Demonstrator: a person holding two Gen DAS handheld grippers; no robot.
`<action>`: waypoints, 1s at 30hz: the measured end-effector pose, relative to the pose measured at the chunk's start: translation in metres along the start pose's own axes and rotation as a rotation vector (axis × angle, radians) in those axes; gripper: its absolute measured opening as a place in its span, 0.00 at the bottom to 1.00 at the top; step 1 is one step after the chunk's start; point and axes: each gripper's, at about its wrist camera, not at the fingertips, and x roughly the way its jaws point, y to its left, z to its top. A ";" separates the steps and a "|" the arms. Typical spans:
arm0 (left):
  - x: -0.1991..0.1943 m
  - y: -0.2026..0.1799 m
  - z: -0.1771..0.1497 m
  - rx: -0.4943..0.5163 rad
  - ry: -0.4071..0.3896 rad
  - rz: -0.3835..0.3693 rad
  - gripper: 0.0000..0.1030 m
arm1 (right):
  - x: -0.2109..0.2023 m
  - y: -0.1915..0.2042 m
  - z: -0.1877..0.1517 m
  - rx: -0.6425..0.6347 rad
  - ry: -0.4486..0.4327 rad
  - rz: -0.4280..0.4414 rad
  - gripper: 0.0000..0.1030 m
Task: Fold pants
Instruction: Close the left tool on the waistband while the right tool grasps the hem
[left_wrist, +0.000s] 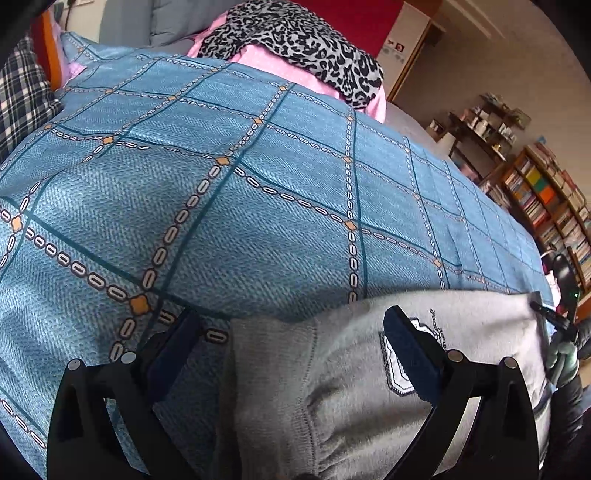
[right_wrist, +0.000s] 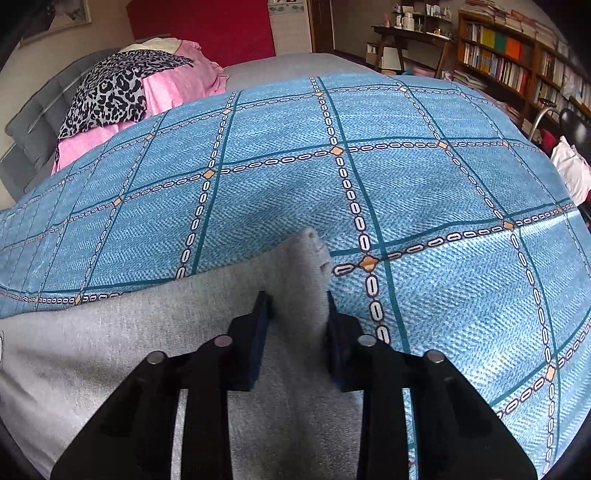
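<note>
The grey sweatpants (left_wrist: 351, 387) are lying on the blue checked bedspread (left_wrist: 258, 203). The left gripper (left_wrist: 291, 332) is sitting over the waistband end with its jaws wide apart, one finger (left_wrist: 410, 354) covering the white patch (left_wrist: 397, 373). The right gripper (right_wrist: 297, 317) is pinching a fold of the grey cloth (right_wrist: 295, 295), jaws squeezed on it. A leopard-print cloth (right_wrist: 110, 92) is resting on pink bedding (right_wrist: 173, 85) far behind.
</note>
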 end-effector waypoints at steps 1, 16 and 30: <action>0.001 -0.002 -0.001 0.008 0.005 0.009 0.95 | -0.002 -0.001 -0.001 0.005 -0.003 0.006 0.17; -0.032 -0.024 -0.007 0.035 -0.062 0.022 0.27 | -0.101 -0.004 -0.022 0.060 -0.186 0.044 0.12; -0.145 -0.040 -0.043 0.110 -0.234 -0.083 0.27 | -0.227 -0.024 -0.088 0.149 -0.366 0.091 0.12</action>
